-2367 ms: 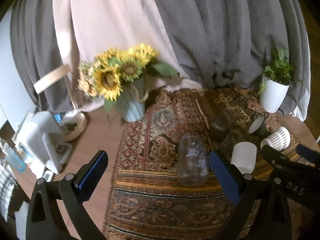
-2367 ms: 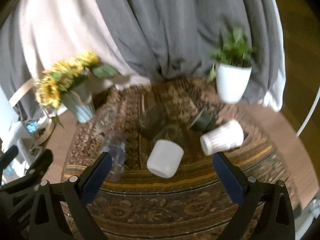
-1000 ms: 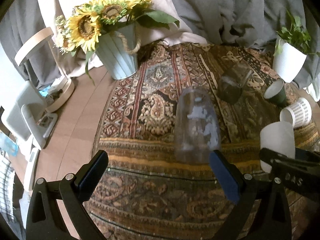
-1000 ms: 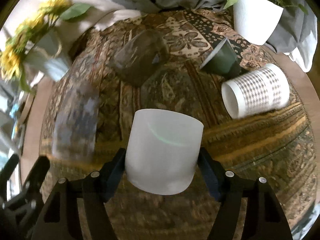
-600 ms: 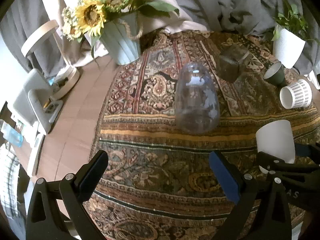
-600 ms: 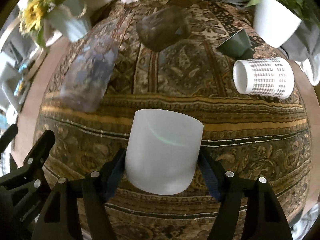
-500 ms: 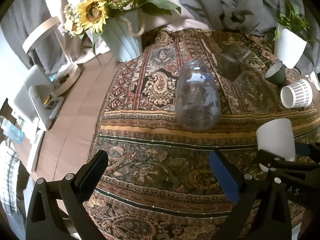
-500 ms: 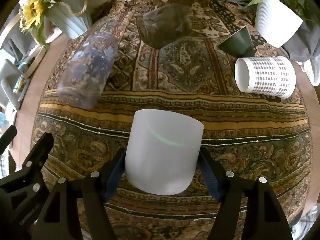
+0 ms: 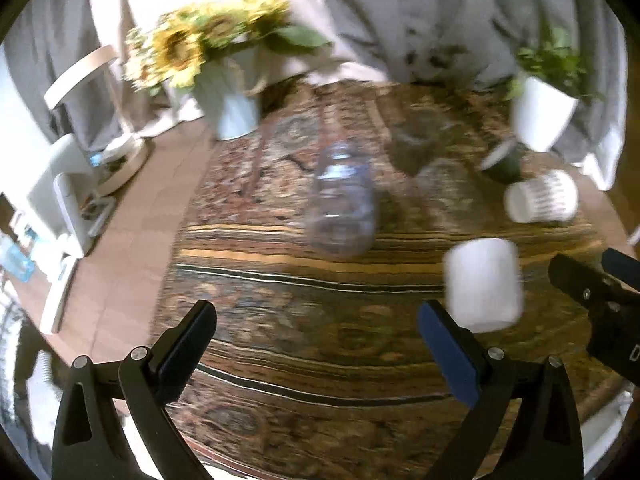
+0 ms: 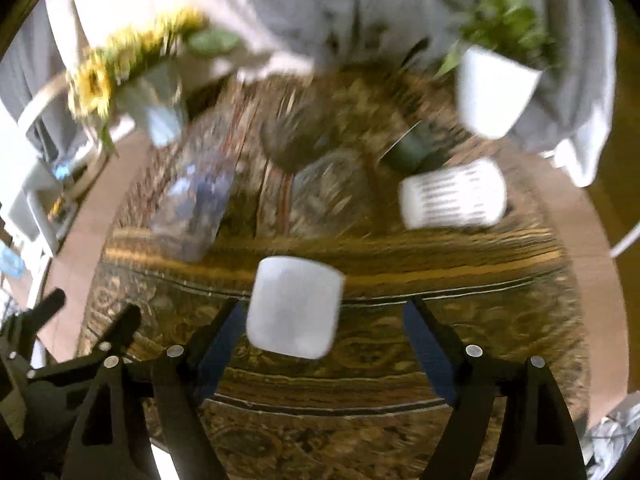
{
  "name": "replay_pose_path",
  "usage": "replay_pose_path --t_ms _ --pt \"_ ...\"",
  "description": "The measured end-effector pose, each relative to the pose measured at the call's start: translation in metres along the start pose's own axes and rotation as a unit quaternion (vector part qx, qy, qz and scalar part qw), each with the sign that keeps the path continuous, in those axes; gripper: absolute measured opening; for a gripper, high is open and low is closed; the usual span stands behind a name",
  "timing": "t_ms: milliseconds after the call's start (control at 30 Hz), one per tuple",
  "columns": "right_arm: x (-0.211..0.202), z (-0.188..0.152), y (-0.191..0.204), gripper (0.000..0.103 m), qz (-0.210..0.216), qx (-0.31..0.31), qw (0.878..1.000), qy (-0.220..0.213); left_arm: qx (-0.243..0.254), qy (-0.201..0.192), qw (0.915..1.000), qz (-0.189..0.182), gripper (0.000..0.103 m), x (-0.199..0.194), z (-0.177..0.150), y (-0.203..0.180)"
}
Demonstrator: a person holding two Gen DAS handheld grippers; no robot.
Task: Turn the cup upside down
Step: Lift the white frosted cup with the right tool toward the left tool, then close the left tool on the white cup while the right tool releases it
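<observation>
Nearest you, your right gripper points forward over the patterned cloth, its jaws spread wide. The plain white cup stands on the cloth just ahead of them, toward the left finger. Whether that finger touches the cup is too blurred to tell; the right finger is clearly apart from it. The cup's flat closed end faces up, so it appears to rest mouth down.

Your left gripper is held level to the left of the cup, also aimed forward, jaws spread wide with nothing between them. From its camera the white cup sits just beyond the right finger, with the right gripper's dark arm reaching in from the far right edge.

Farther along the cloth, a clear glass jar lies to the left. Right of it, a white cup with a dotted pattern lies on its side, mouth toward the left. Just behind that is a dark green cup, tipped over, and a dark glass near the middle.

At the far edge, a vase of sunflowers stands on the left and a white plant pot on the right, before grey curtains.
</observation>
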State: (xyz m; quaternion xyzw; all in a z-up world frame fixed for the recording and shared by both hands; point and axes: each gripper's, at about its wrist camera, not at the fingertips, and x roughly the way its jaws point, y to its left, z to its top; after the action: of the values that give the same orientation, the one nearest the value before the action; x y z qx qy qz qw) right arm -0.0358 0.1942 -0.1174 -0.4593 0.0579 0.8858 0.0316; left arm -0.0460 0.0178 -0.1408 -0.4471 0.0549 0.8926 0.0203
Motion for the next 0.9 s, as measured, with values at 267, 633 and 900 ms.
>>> replay_pose_path --t_ms 267,633,900 --pt "-0.027 -0.016 -0.057 0.081 -0.038 0.044 0.998 -0.025 0.038 -0.021 0.9975 -0.056 0.103 -0.011 -0.008 -0.061" --pt "-0.013 -0.046 -0.114 0.081 -0.077 0.069 0.995 0.006 0.073 -0.047 0.995 -0.051 0.099 0.015 -0.028 -0.113" --pt "-0.001 -0.051 -0.127 0.081 -0.077 0.061 0.995 0.021 0.061 -0.058 0.9961 -0.027 0.089 0.038 -0.03 -0.122"
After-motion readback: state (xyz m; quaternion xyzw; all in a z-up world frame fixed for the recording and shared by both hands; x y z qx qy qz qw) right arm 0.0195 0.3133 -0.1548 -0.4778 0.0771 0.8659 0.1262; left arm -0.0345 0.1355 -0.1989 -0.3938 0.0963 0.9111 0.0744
